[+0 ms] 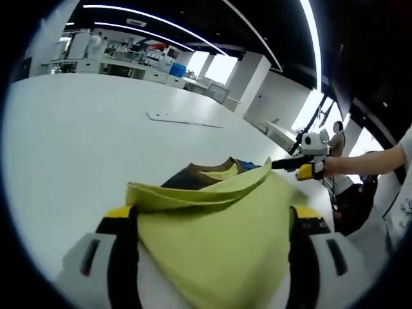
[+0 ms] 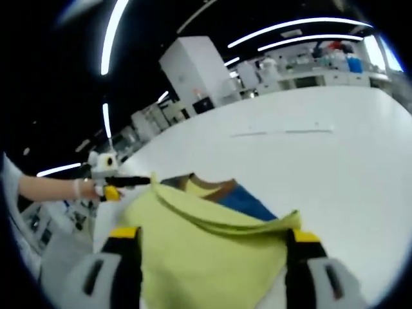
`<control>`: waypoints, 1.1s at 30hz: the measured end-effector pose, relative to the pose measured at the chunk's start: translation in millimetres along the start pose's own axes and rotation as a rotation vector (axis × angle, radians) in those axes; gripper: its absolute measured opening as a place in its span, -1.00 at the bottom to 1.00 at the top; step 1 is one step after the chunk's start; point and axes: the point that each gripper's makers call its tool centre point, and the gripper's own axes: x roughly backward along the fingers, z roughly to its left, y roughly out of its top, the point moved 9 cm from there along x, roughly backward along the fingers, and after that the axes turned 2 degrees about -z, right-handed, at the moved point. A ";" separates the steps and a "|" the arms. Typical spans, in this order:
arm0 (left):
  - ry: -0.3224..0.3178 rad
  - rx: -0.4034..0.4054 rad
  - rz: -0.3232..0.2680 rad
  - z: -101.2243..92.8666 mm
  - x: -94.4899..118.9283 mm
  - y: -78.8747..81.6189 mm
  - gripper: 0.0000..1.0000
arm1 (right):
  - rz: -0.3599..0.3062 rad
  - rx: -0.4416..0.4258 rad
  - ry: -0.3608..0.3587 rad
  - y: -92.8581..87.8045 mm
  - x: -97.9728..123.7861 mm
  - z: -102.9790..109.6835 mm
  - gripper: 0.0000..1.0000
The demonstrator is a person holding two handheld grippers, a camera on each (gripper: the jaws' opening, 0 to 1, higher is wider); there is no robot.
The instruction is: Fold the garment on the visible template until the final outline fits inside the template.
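**Both grippers lifting yellow-green garment edge off desk**

Left gripper [image 1: 215, 241] and right gripper [image 2: 212, 257] jaws each clamp the yellow-green T-shirt [image 1: 219, 238], cloth draped between the jaws. Looks light, limp and likely to sag; probably best held at hem corners, kept taut. At 12 o'clock its brown collar [image 1: 212, 168] and a blue patch [image 2: 241, 201] rest on the white desk [image 1: 77, 141]. Further out lies a flat template outline [image 1: 183, 120]. Desk open; lab benches well beyond.

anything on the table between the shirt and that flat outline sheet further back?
Nothing: in the left gripper view, bare white table runs from the yellow shirt to the flat sheet.
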 end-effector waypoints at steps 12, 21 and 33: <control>0.011 0.021 -0.013 -1.2 -2.6 2.0 0.89 | -0.030 -0.051 -0.018 4.8 1.5 -8.2 0.84; 0.008 0.009 -0.003 -4.1 1.2 1.8 0.88 | -0.027 -0.038 -0.016 3.4 5.1 -4.7 0.84; 0.025 -0.013 0.006 -9.6 22.5 -1.4 0.82 | -0.039 -0.036 -0.043 -1.5 28.1 0.2 0.83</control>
